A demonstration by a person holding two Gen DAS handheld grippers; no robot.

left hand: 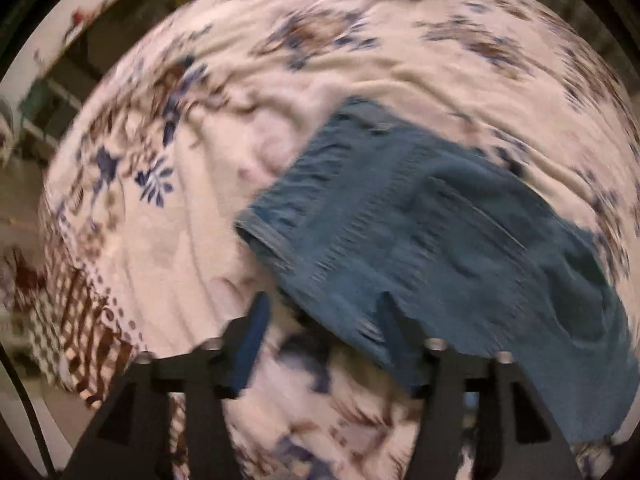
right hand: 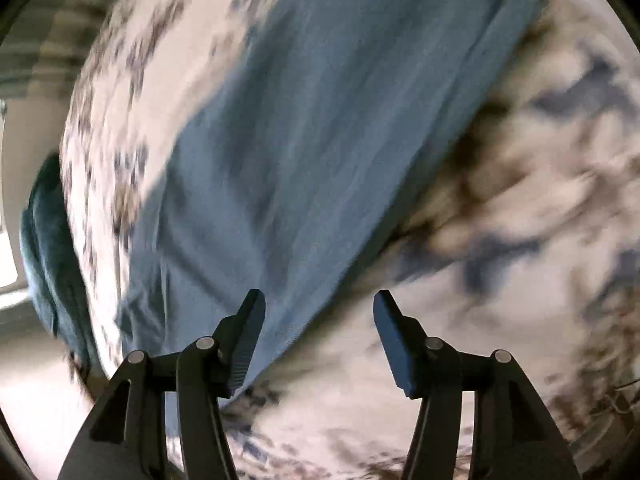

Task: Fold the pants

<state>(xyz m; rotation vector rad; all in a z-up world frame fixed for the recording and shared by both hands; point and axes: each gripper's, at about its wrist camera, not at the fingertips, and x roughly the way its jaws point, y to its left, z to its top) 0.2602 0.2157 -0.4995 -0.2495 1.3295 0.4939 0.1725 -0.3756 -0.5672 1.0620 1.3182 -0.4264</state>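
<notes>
We saw a bed covered by a white bedspread (left hand: 360, 52) printed with blue and brown flowers, filling most of both views. On it lay the blue denim pants (left hand: 432, 232), folded into a compact block, in the centre and lower right of the left wrist view; in the right wrist view the pants (right hand: 304, 128) ran as a broad band from upper right to lower left. We saw no containers. A dark teal cloth (right hand: 52, 264) sat at the left edge of the right wrist view, and at the top edge of the left one. Only the left wrist view showed a hem opening at the pants' left end. Our left gripper (left hand: 322, 312) stood apart over the pants' near edge, nothing clamped. Our right gripper (right hand: 318, 312) likewise stood apart, its left finger over the denim's edge, holding nothing. Both views were blurred.
</notes>
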